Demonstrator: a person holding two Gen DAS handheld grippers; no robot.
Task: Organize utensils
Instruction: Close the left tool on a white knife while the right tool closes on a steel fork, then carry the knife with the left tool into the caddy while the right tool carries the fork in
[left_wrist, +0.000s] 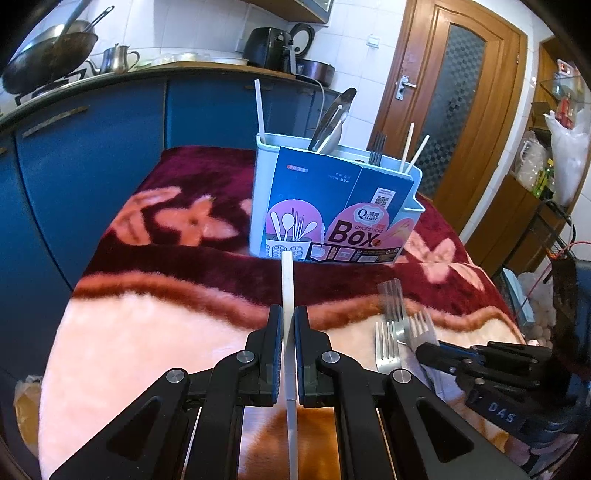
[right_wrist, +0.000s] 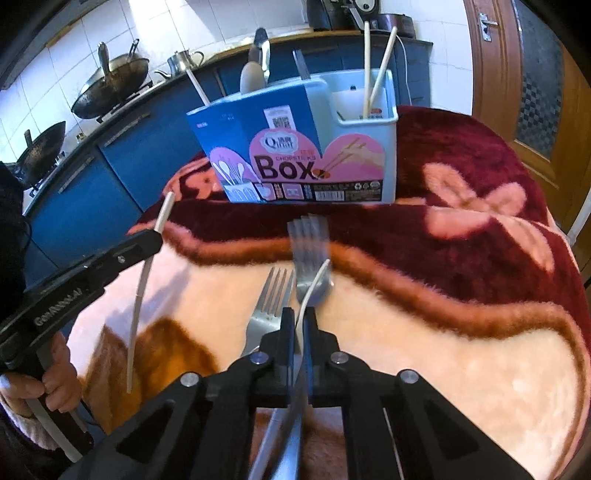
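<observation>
Left gripper (left_wrist: 289, 325) was clenched on a white chopstick (left_wrist: 287, 280), held mid-length, tip pointing at the box (left_wrist: 332, 206). Right gripper (right_wrist: 300, 325) was clamped on a fork (right_wrist: 310, 251) by its handle, head blurred and lifted just above the blanket (right_wrist: 443, 350). A second fork (right_wrist: 271, 295) lay flat on the blanket just left of the held one. A third fork (left_wrist: 423, 326) showed beside them in the left view.

Risks, as judged:
- Fork gripped on a thin handle edge, so it could twist or slip in the pads on the way to the box.
- Held fork sat very near the lying one; tines might snag and drag it.
- Chopstick was long on both sides of the pads, so it could pivot and miss its slot. The chopstick slot at the box's right end (right_wrist: 364, 107) was narrow and already held two.
- Box stood on soft pile with a loose cardboard sleeve, so a hard poke at the rim could tip it.
- Both grippers heading for the same box could clash.

Surface: plush maroon-and-pink floral blanket, soft and uneven. Room: kitchen, blue cabinets (left_wrist: 110, 147) far left, woks (right_wrist: 110, 88) and a kettle (left_wrist: 116, 59) on the counter, wooden door (left_wrist: 454, 110) far right.
</observation>
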